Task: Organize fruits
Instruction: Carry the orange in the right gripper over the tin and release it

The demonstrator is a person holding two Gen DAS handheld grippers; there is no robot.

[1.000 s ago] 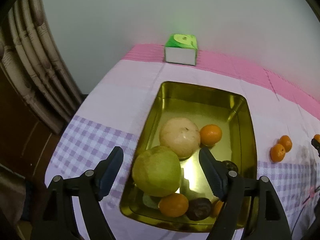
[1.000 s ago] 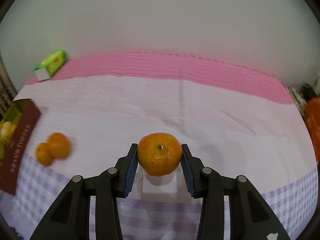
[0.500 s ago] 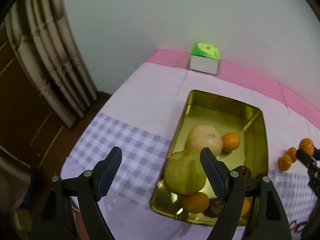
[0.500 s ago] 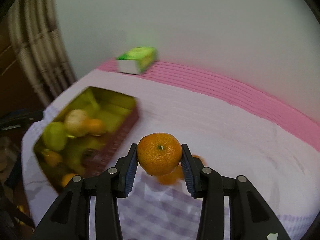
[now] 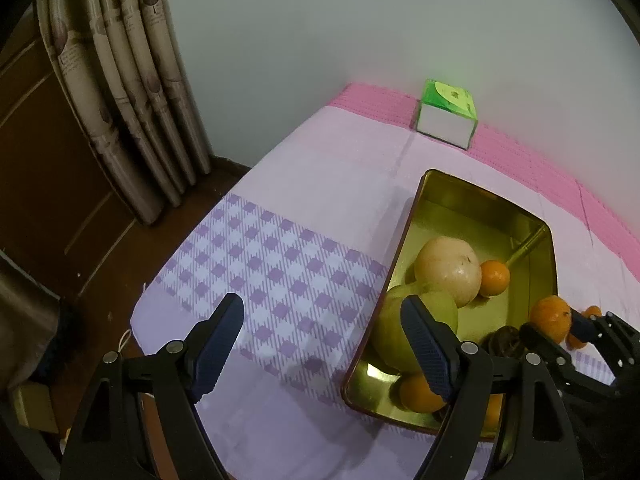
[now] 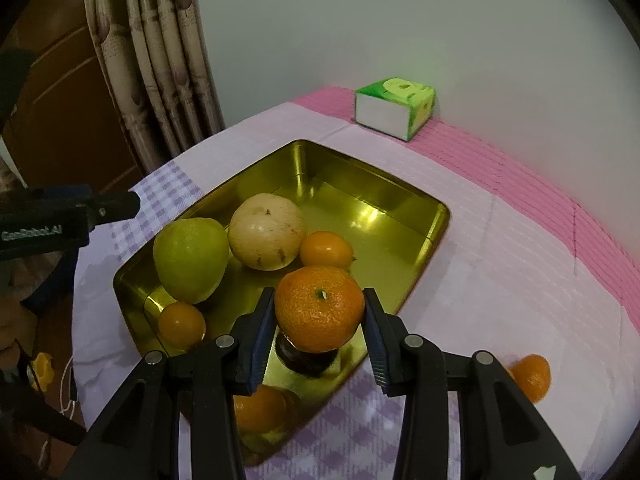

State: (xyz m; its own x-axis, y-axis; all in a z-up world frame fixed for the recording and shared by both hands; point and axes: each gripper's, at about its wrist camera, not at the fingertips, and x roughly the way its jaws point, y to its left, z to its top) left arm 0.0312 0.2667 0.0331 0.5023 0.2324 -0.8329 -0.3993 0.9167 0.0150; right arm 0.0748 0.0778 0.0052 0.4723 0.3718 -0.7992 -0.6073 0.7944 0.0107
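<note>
My right gripper (image 6: pixel 319 314) is shut on a tangerine (image 6: pixel 319 307) and holds it over the near right part of the gold tray (image 6: pixel 372 190). The tray holds a green apple (image 6: pixel 190 258), a pale pear (image 6: pixel 266 236), several tangerines and a dark fruit (image 6: pixel 306 356) under the held one. My left gripper (image 5: pixel 320 344) is open and empty, over the checked cloth left of the tray (image 5: pixel 480 196). The held tangerine (image 5: pixel 550 318) also shows at the right in the left wrist view.
A green and white tissue box (image 6: pixel 394 108) stands at the back by the wall. One loose tangerine (image 6: pixel 530 376) lies on the cloth right of the tray. Curtains (image 5: pixel 132 92) and the table's edge are to the left.
My right gripper has carried the tangerine left, from the open cloth to over the tray. My left gripper has drawn back and left, off the tray, still open.
</note>
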